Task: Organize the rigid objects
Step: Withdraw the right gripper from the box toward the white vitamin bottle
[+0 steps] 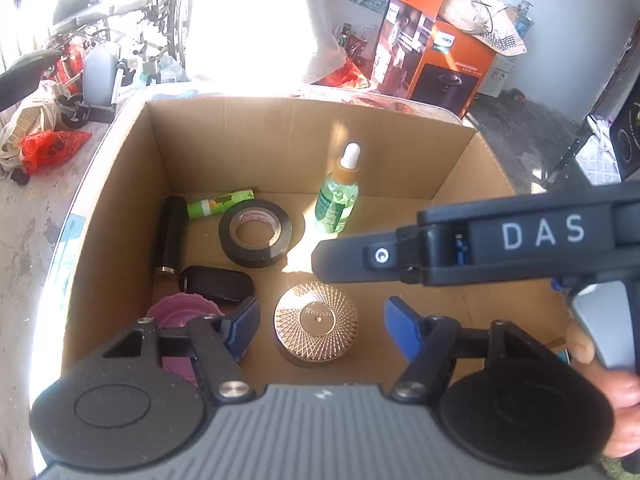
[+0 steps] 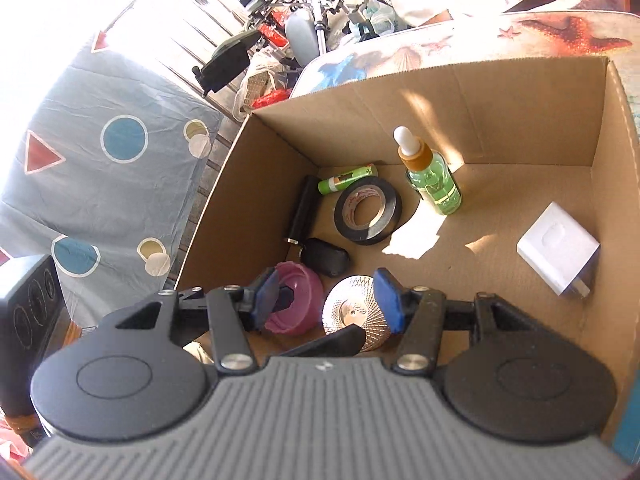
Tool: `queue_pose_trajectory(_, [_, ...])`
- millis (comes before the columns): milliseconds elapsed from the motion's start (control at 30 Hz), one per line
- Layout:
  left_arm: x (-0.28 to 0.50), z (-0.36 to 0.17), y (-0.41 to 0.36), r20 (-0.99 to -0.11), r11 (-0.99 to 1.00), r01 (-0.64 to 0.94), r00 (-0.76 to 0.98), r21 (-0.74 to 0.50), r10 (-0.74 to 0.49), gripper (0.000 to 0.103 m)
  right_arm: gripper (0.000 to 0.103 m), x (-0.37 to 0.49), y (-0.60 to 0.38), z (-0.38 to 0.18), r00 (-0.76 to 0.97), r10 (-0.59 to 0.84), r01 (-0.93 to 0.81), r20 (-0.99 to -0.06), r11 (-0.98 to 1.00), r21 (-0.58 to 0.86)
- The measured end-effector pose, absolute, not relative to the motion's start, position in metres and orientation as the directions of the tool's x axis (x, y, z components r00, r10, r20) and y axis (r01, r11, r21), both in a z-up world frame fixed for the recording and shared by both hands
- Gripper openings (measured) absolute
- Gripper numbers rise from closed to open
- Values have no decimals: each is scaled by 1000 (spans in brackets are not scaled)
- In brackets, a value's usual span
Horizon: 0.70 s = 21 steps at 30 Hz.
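Observation:
A cardboard box [image 1: 224,136] [image 2: 500,92] holds a green dropper bottle [image 1: 338,200] [image 2: 434,184], a black tape roll [image 1: 256,234] [image 2: 368,210], a green tube [image 1: 222,204] [image 2: 348,178], a black cylinder [image 1: 171,232] [image 2: 304,208], a black case [image 1: 216,284] [image 2: 326,256], a pink lid [image 1: 182,312] [image 2: 298,292], a gold patterned disc [image 1: 316,322] [image 2: 352,312] and a white adapter [image 2: 558,248]. My left gripper [image 1: 320,326] is open and empty above the disc. My right gripper [image 2: 328,300] is open and empty over the pink lid and disc.
The right gripper's body [image 1: 500,240] crosses the left wrist view above the box. An orange appliance box [image 1: 432,44] and a wheelchair [image 1: 132,20] stand behind. A patterned cloth [image 2: 100,168] lies left of the box.

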<state>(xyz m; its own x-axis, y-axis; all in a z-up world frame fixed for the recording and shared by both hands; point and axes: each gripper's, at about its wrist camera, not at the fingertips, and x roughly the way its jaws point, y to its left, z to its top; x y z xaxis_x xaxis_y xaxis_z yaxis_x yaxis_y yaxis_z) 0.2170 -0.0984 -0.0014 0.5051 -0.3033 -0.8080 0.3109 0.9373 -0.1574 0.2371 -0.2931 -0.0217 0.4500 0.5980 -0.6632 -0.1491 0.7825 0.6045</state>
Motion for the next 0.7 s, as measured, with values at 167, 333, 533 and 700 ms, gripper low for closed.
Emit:
queue_pose_trajectory(167, [174,29,-85,-731,924,361,594,-129,-335,78,53,179,-299,17,609,568,-191,-553,782,593])
queue_pose_trajectory(333, [126,52,-63,-646,906,403,660,-126,-383,84,57,119,-293,44,716,529,-237,-456,799,553])
queue_pose_trajectory(533, [86,61,-25,-560,910,390,728,-139,-397,87,59,76,-276,58,733,544,-301,-408,798,522])
queue_pose_trajectory(700, [70,49,2,-553,943,320,771,-93,-317,87,59,64,-251,60,712,575,-350,-404,789,505])
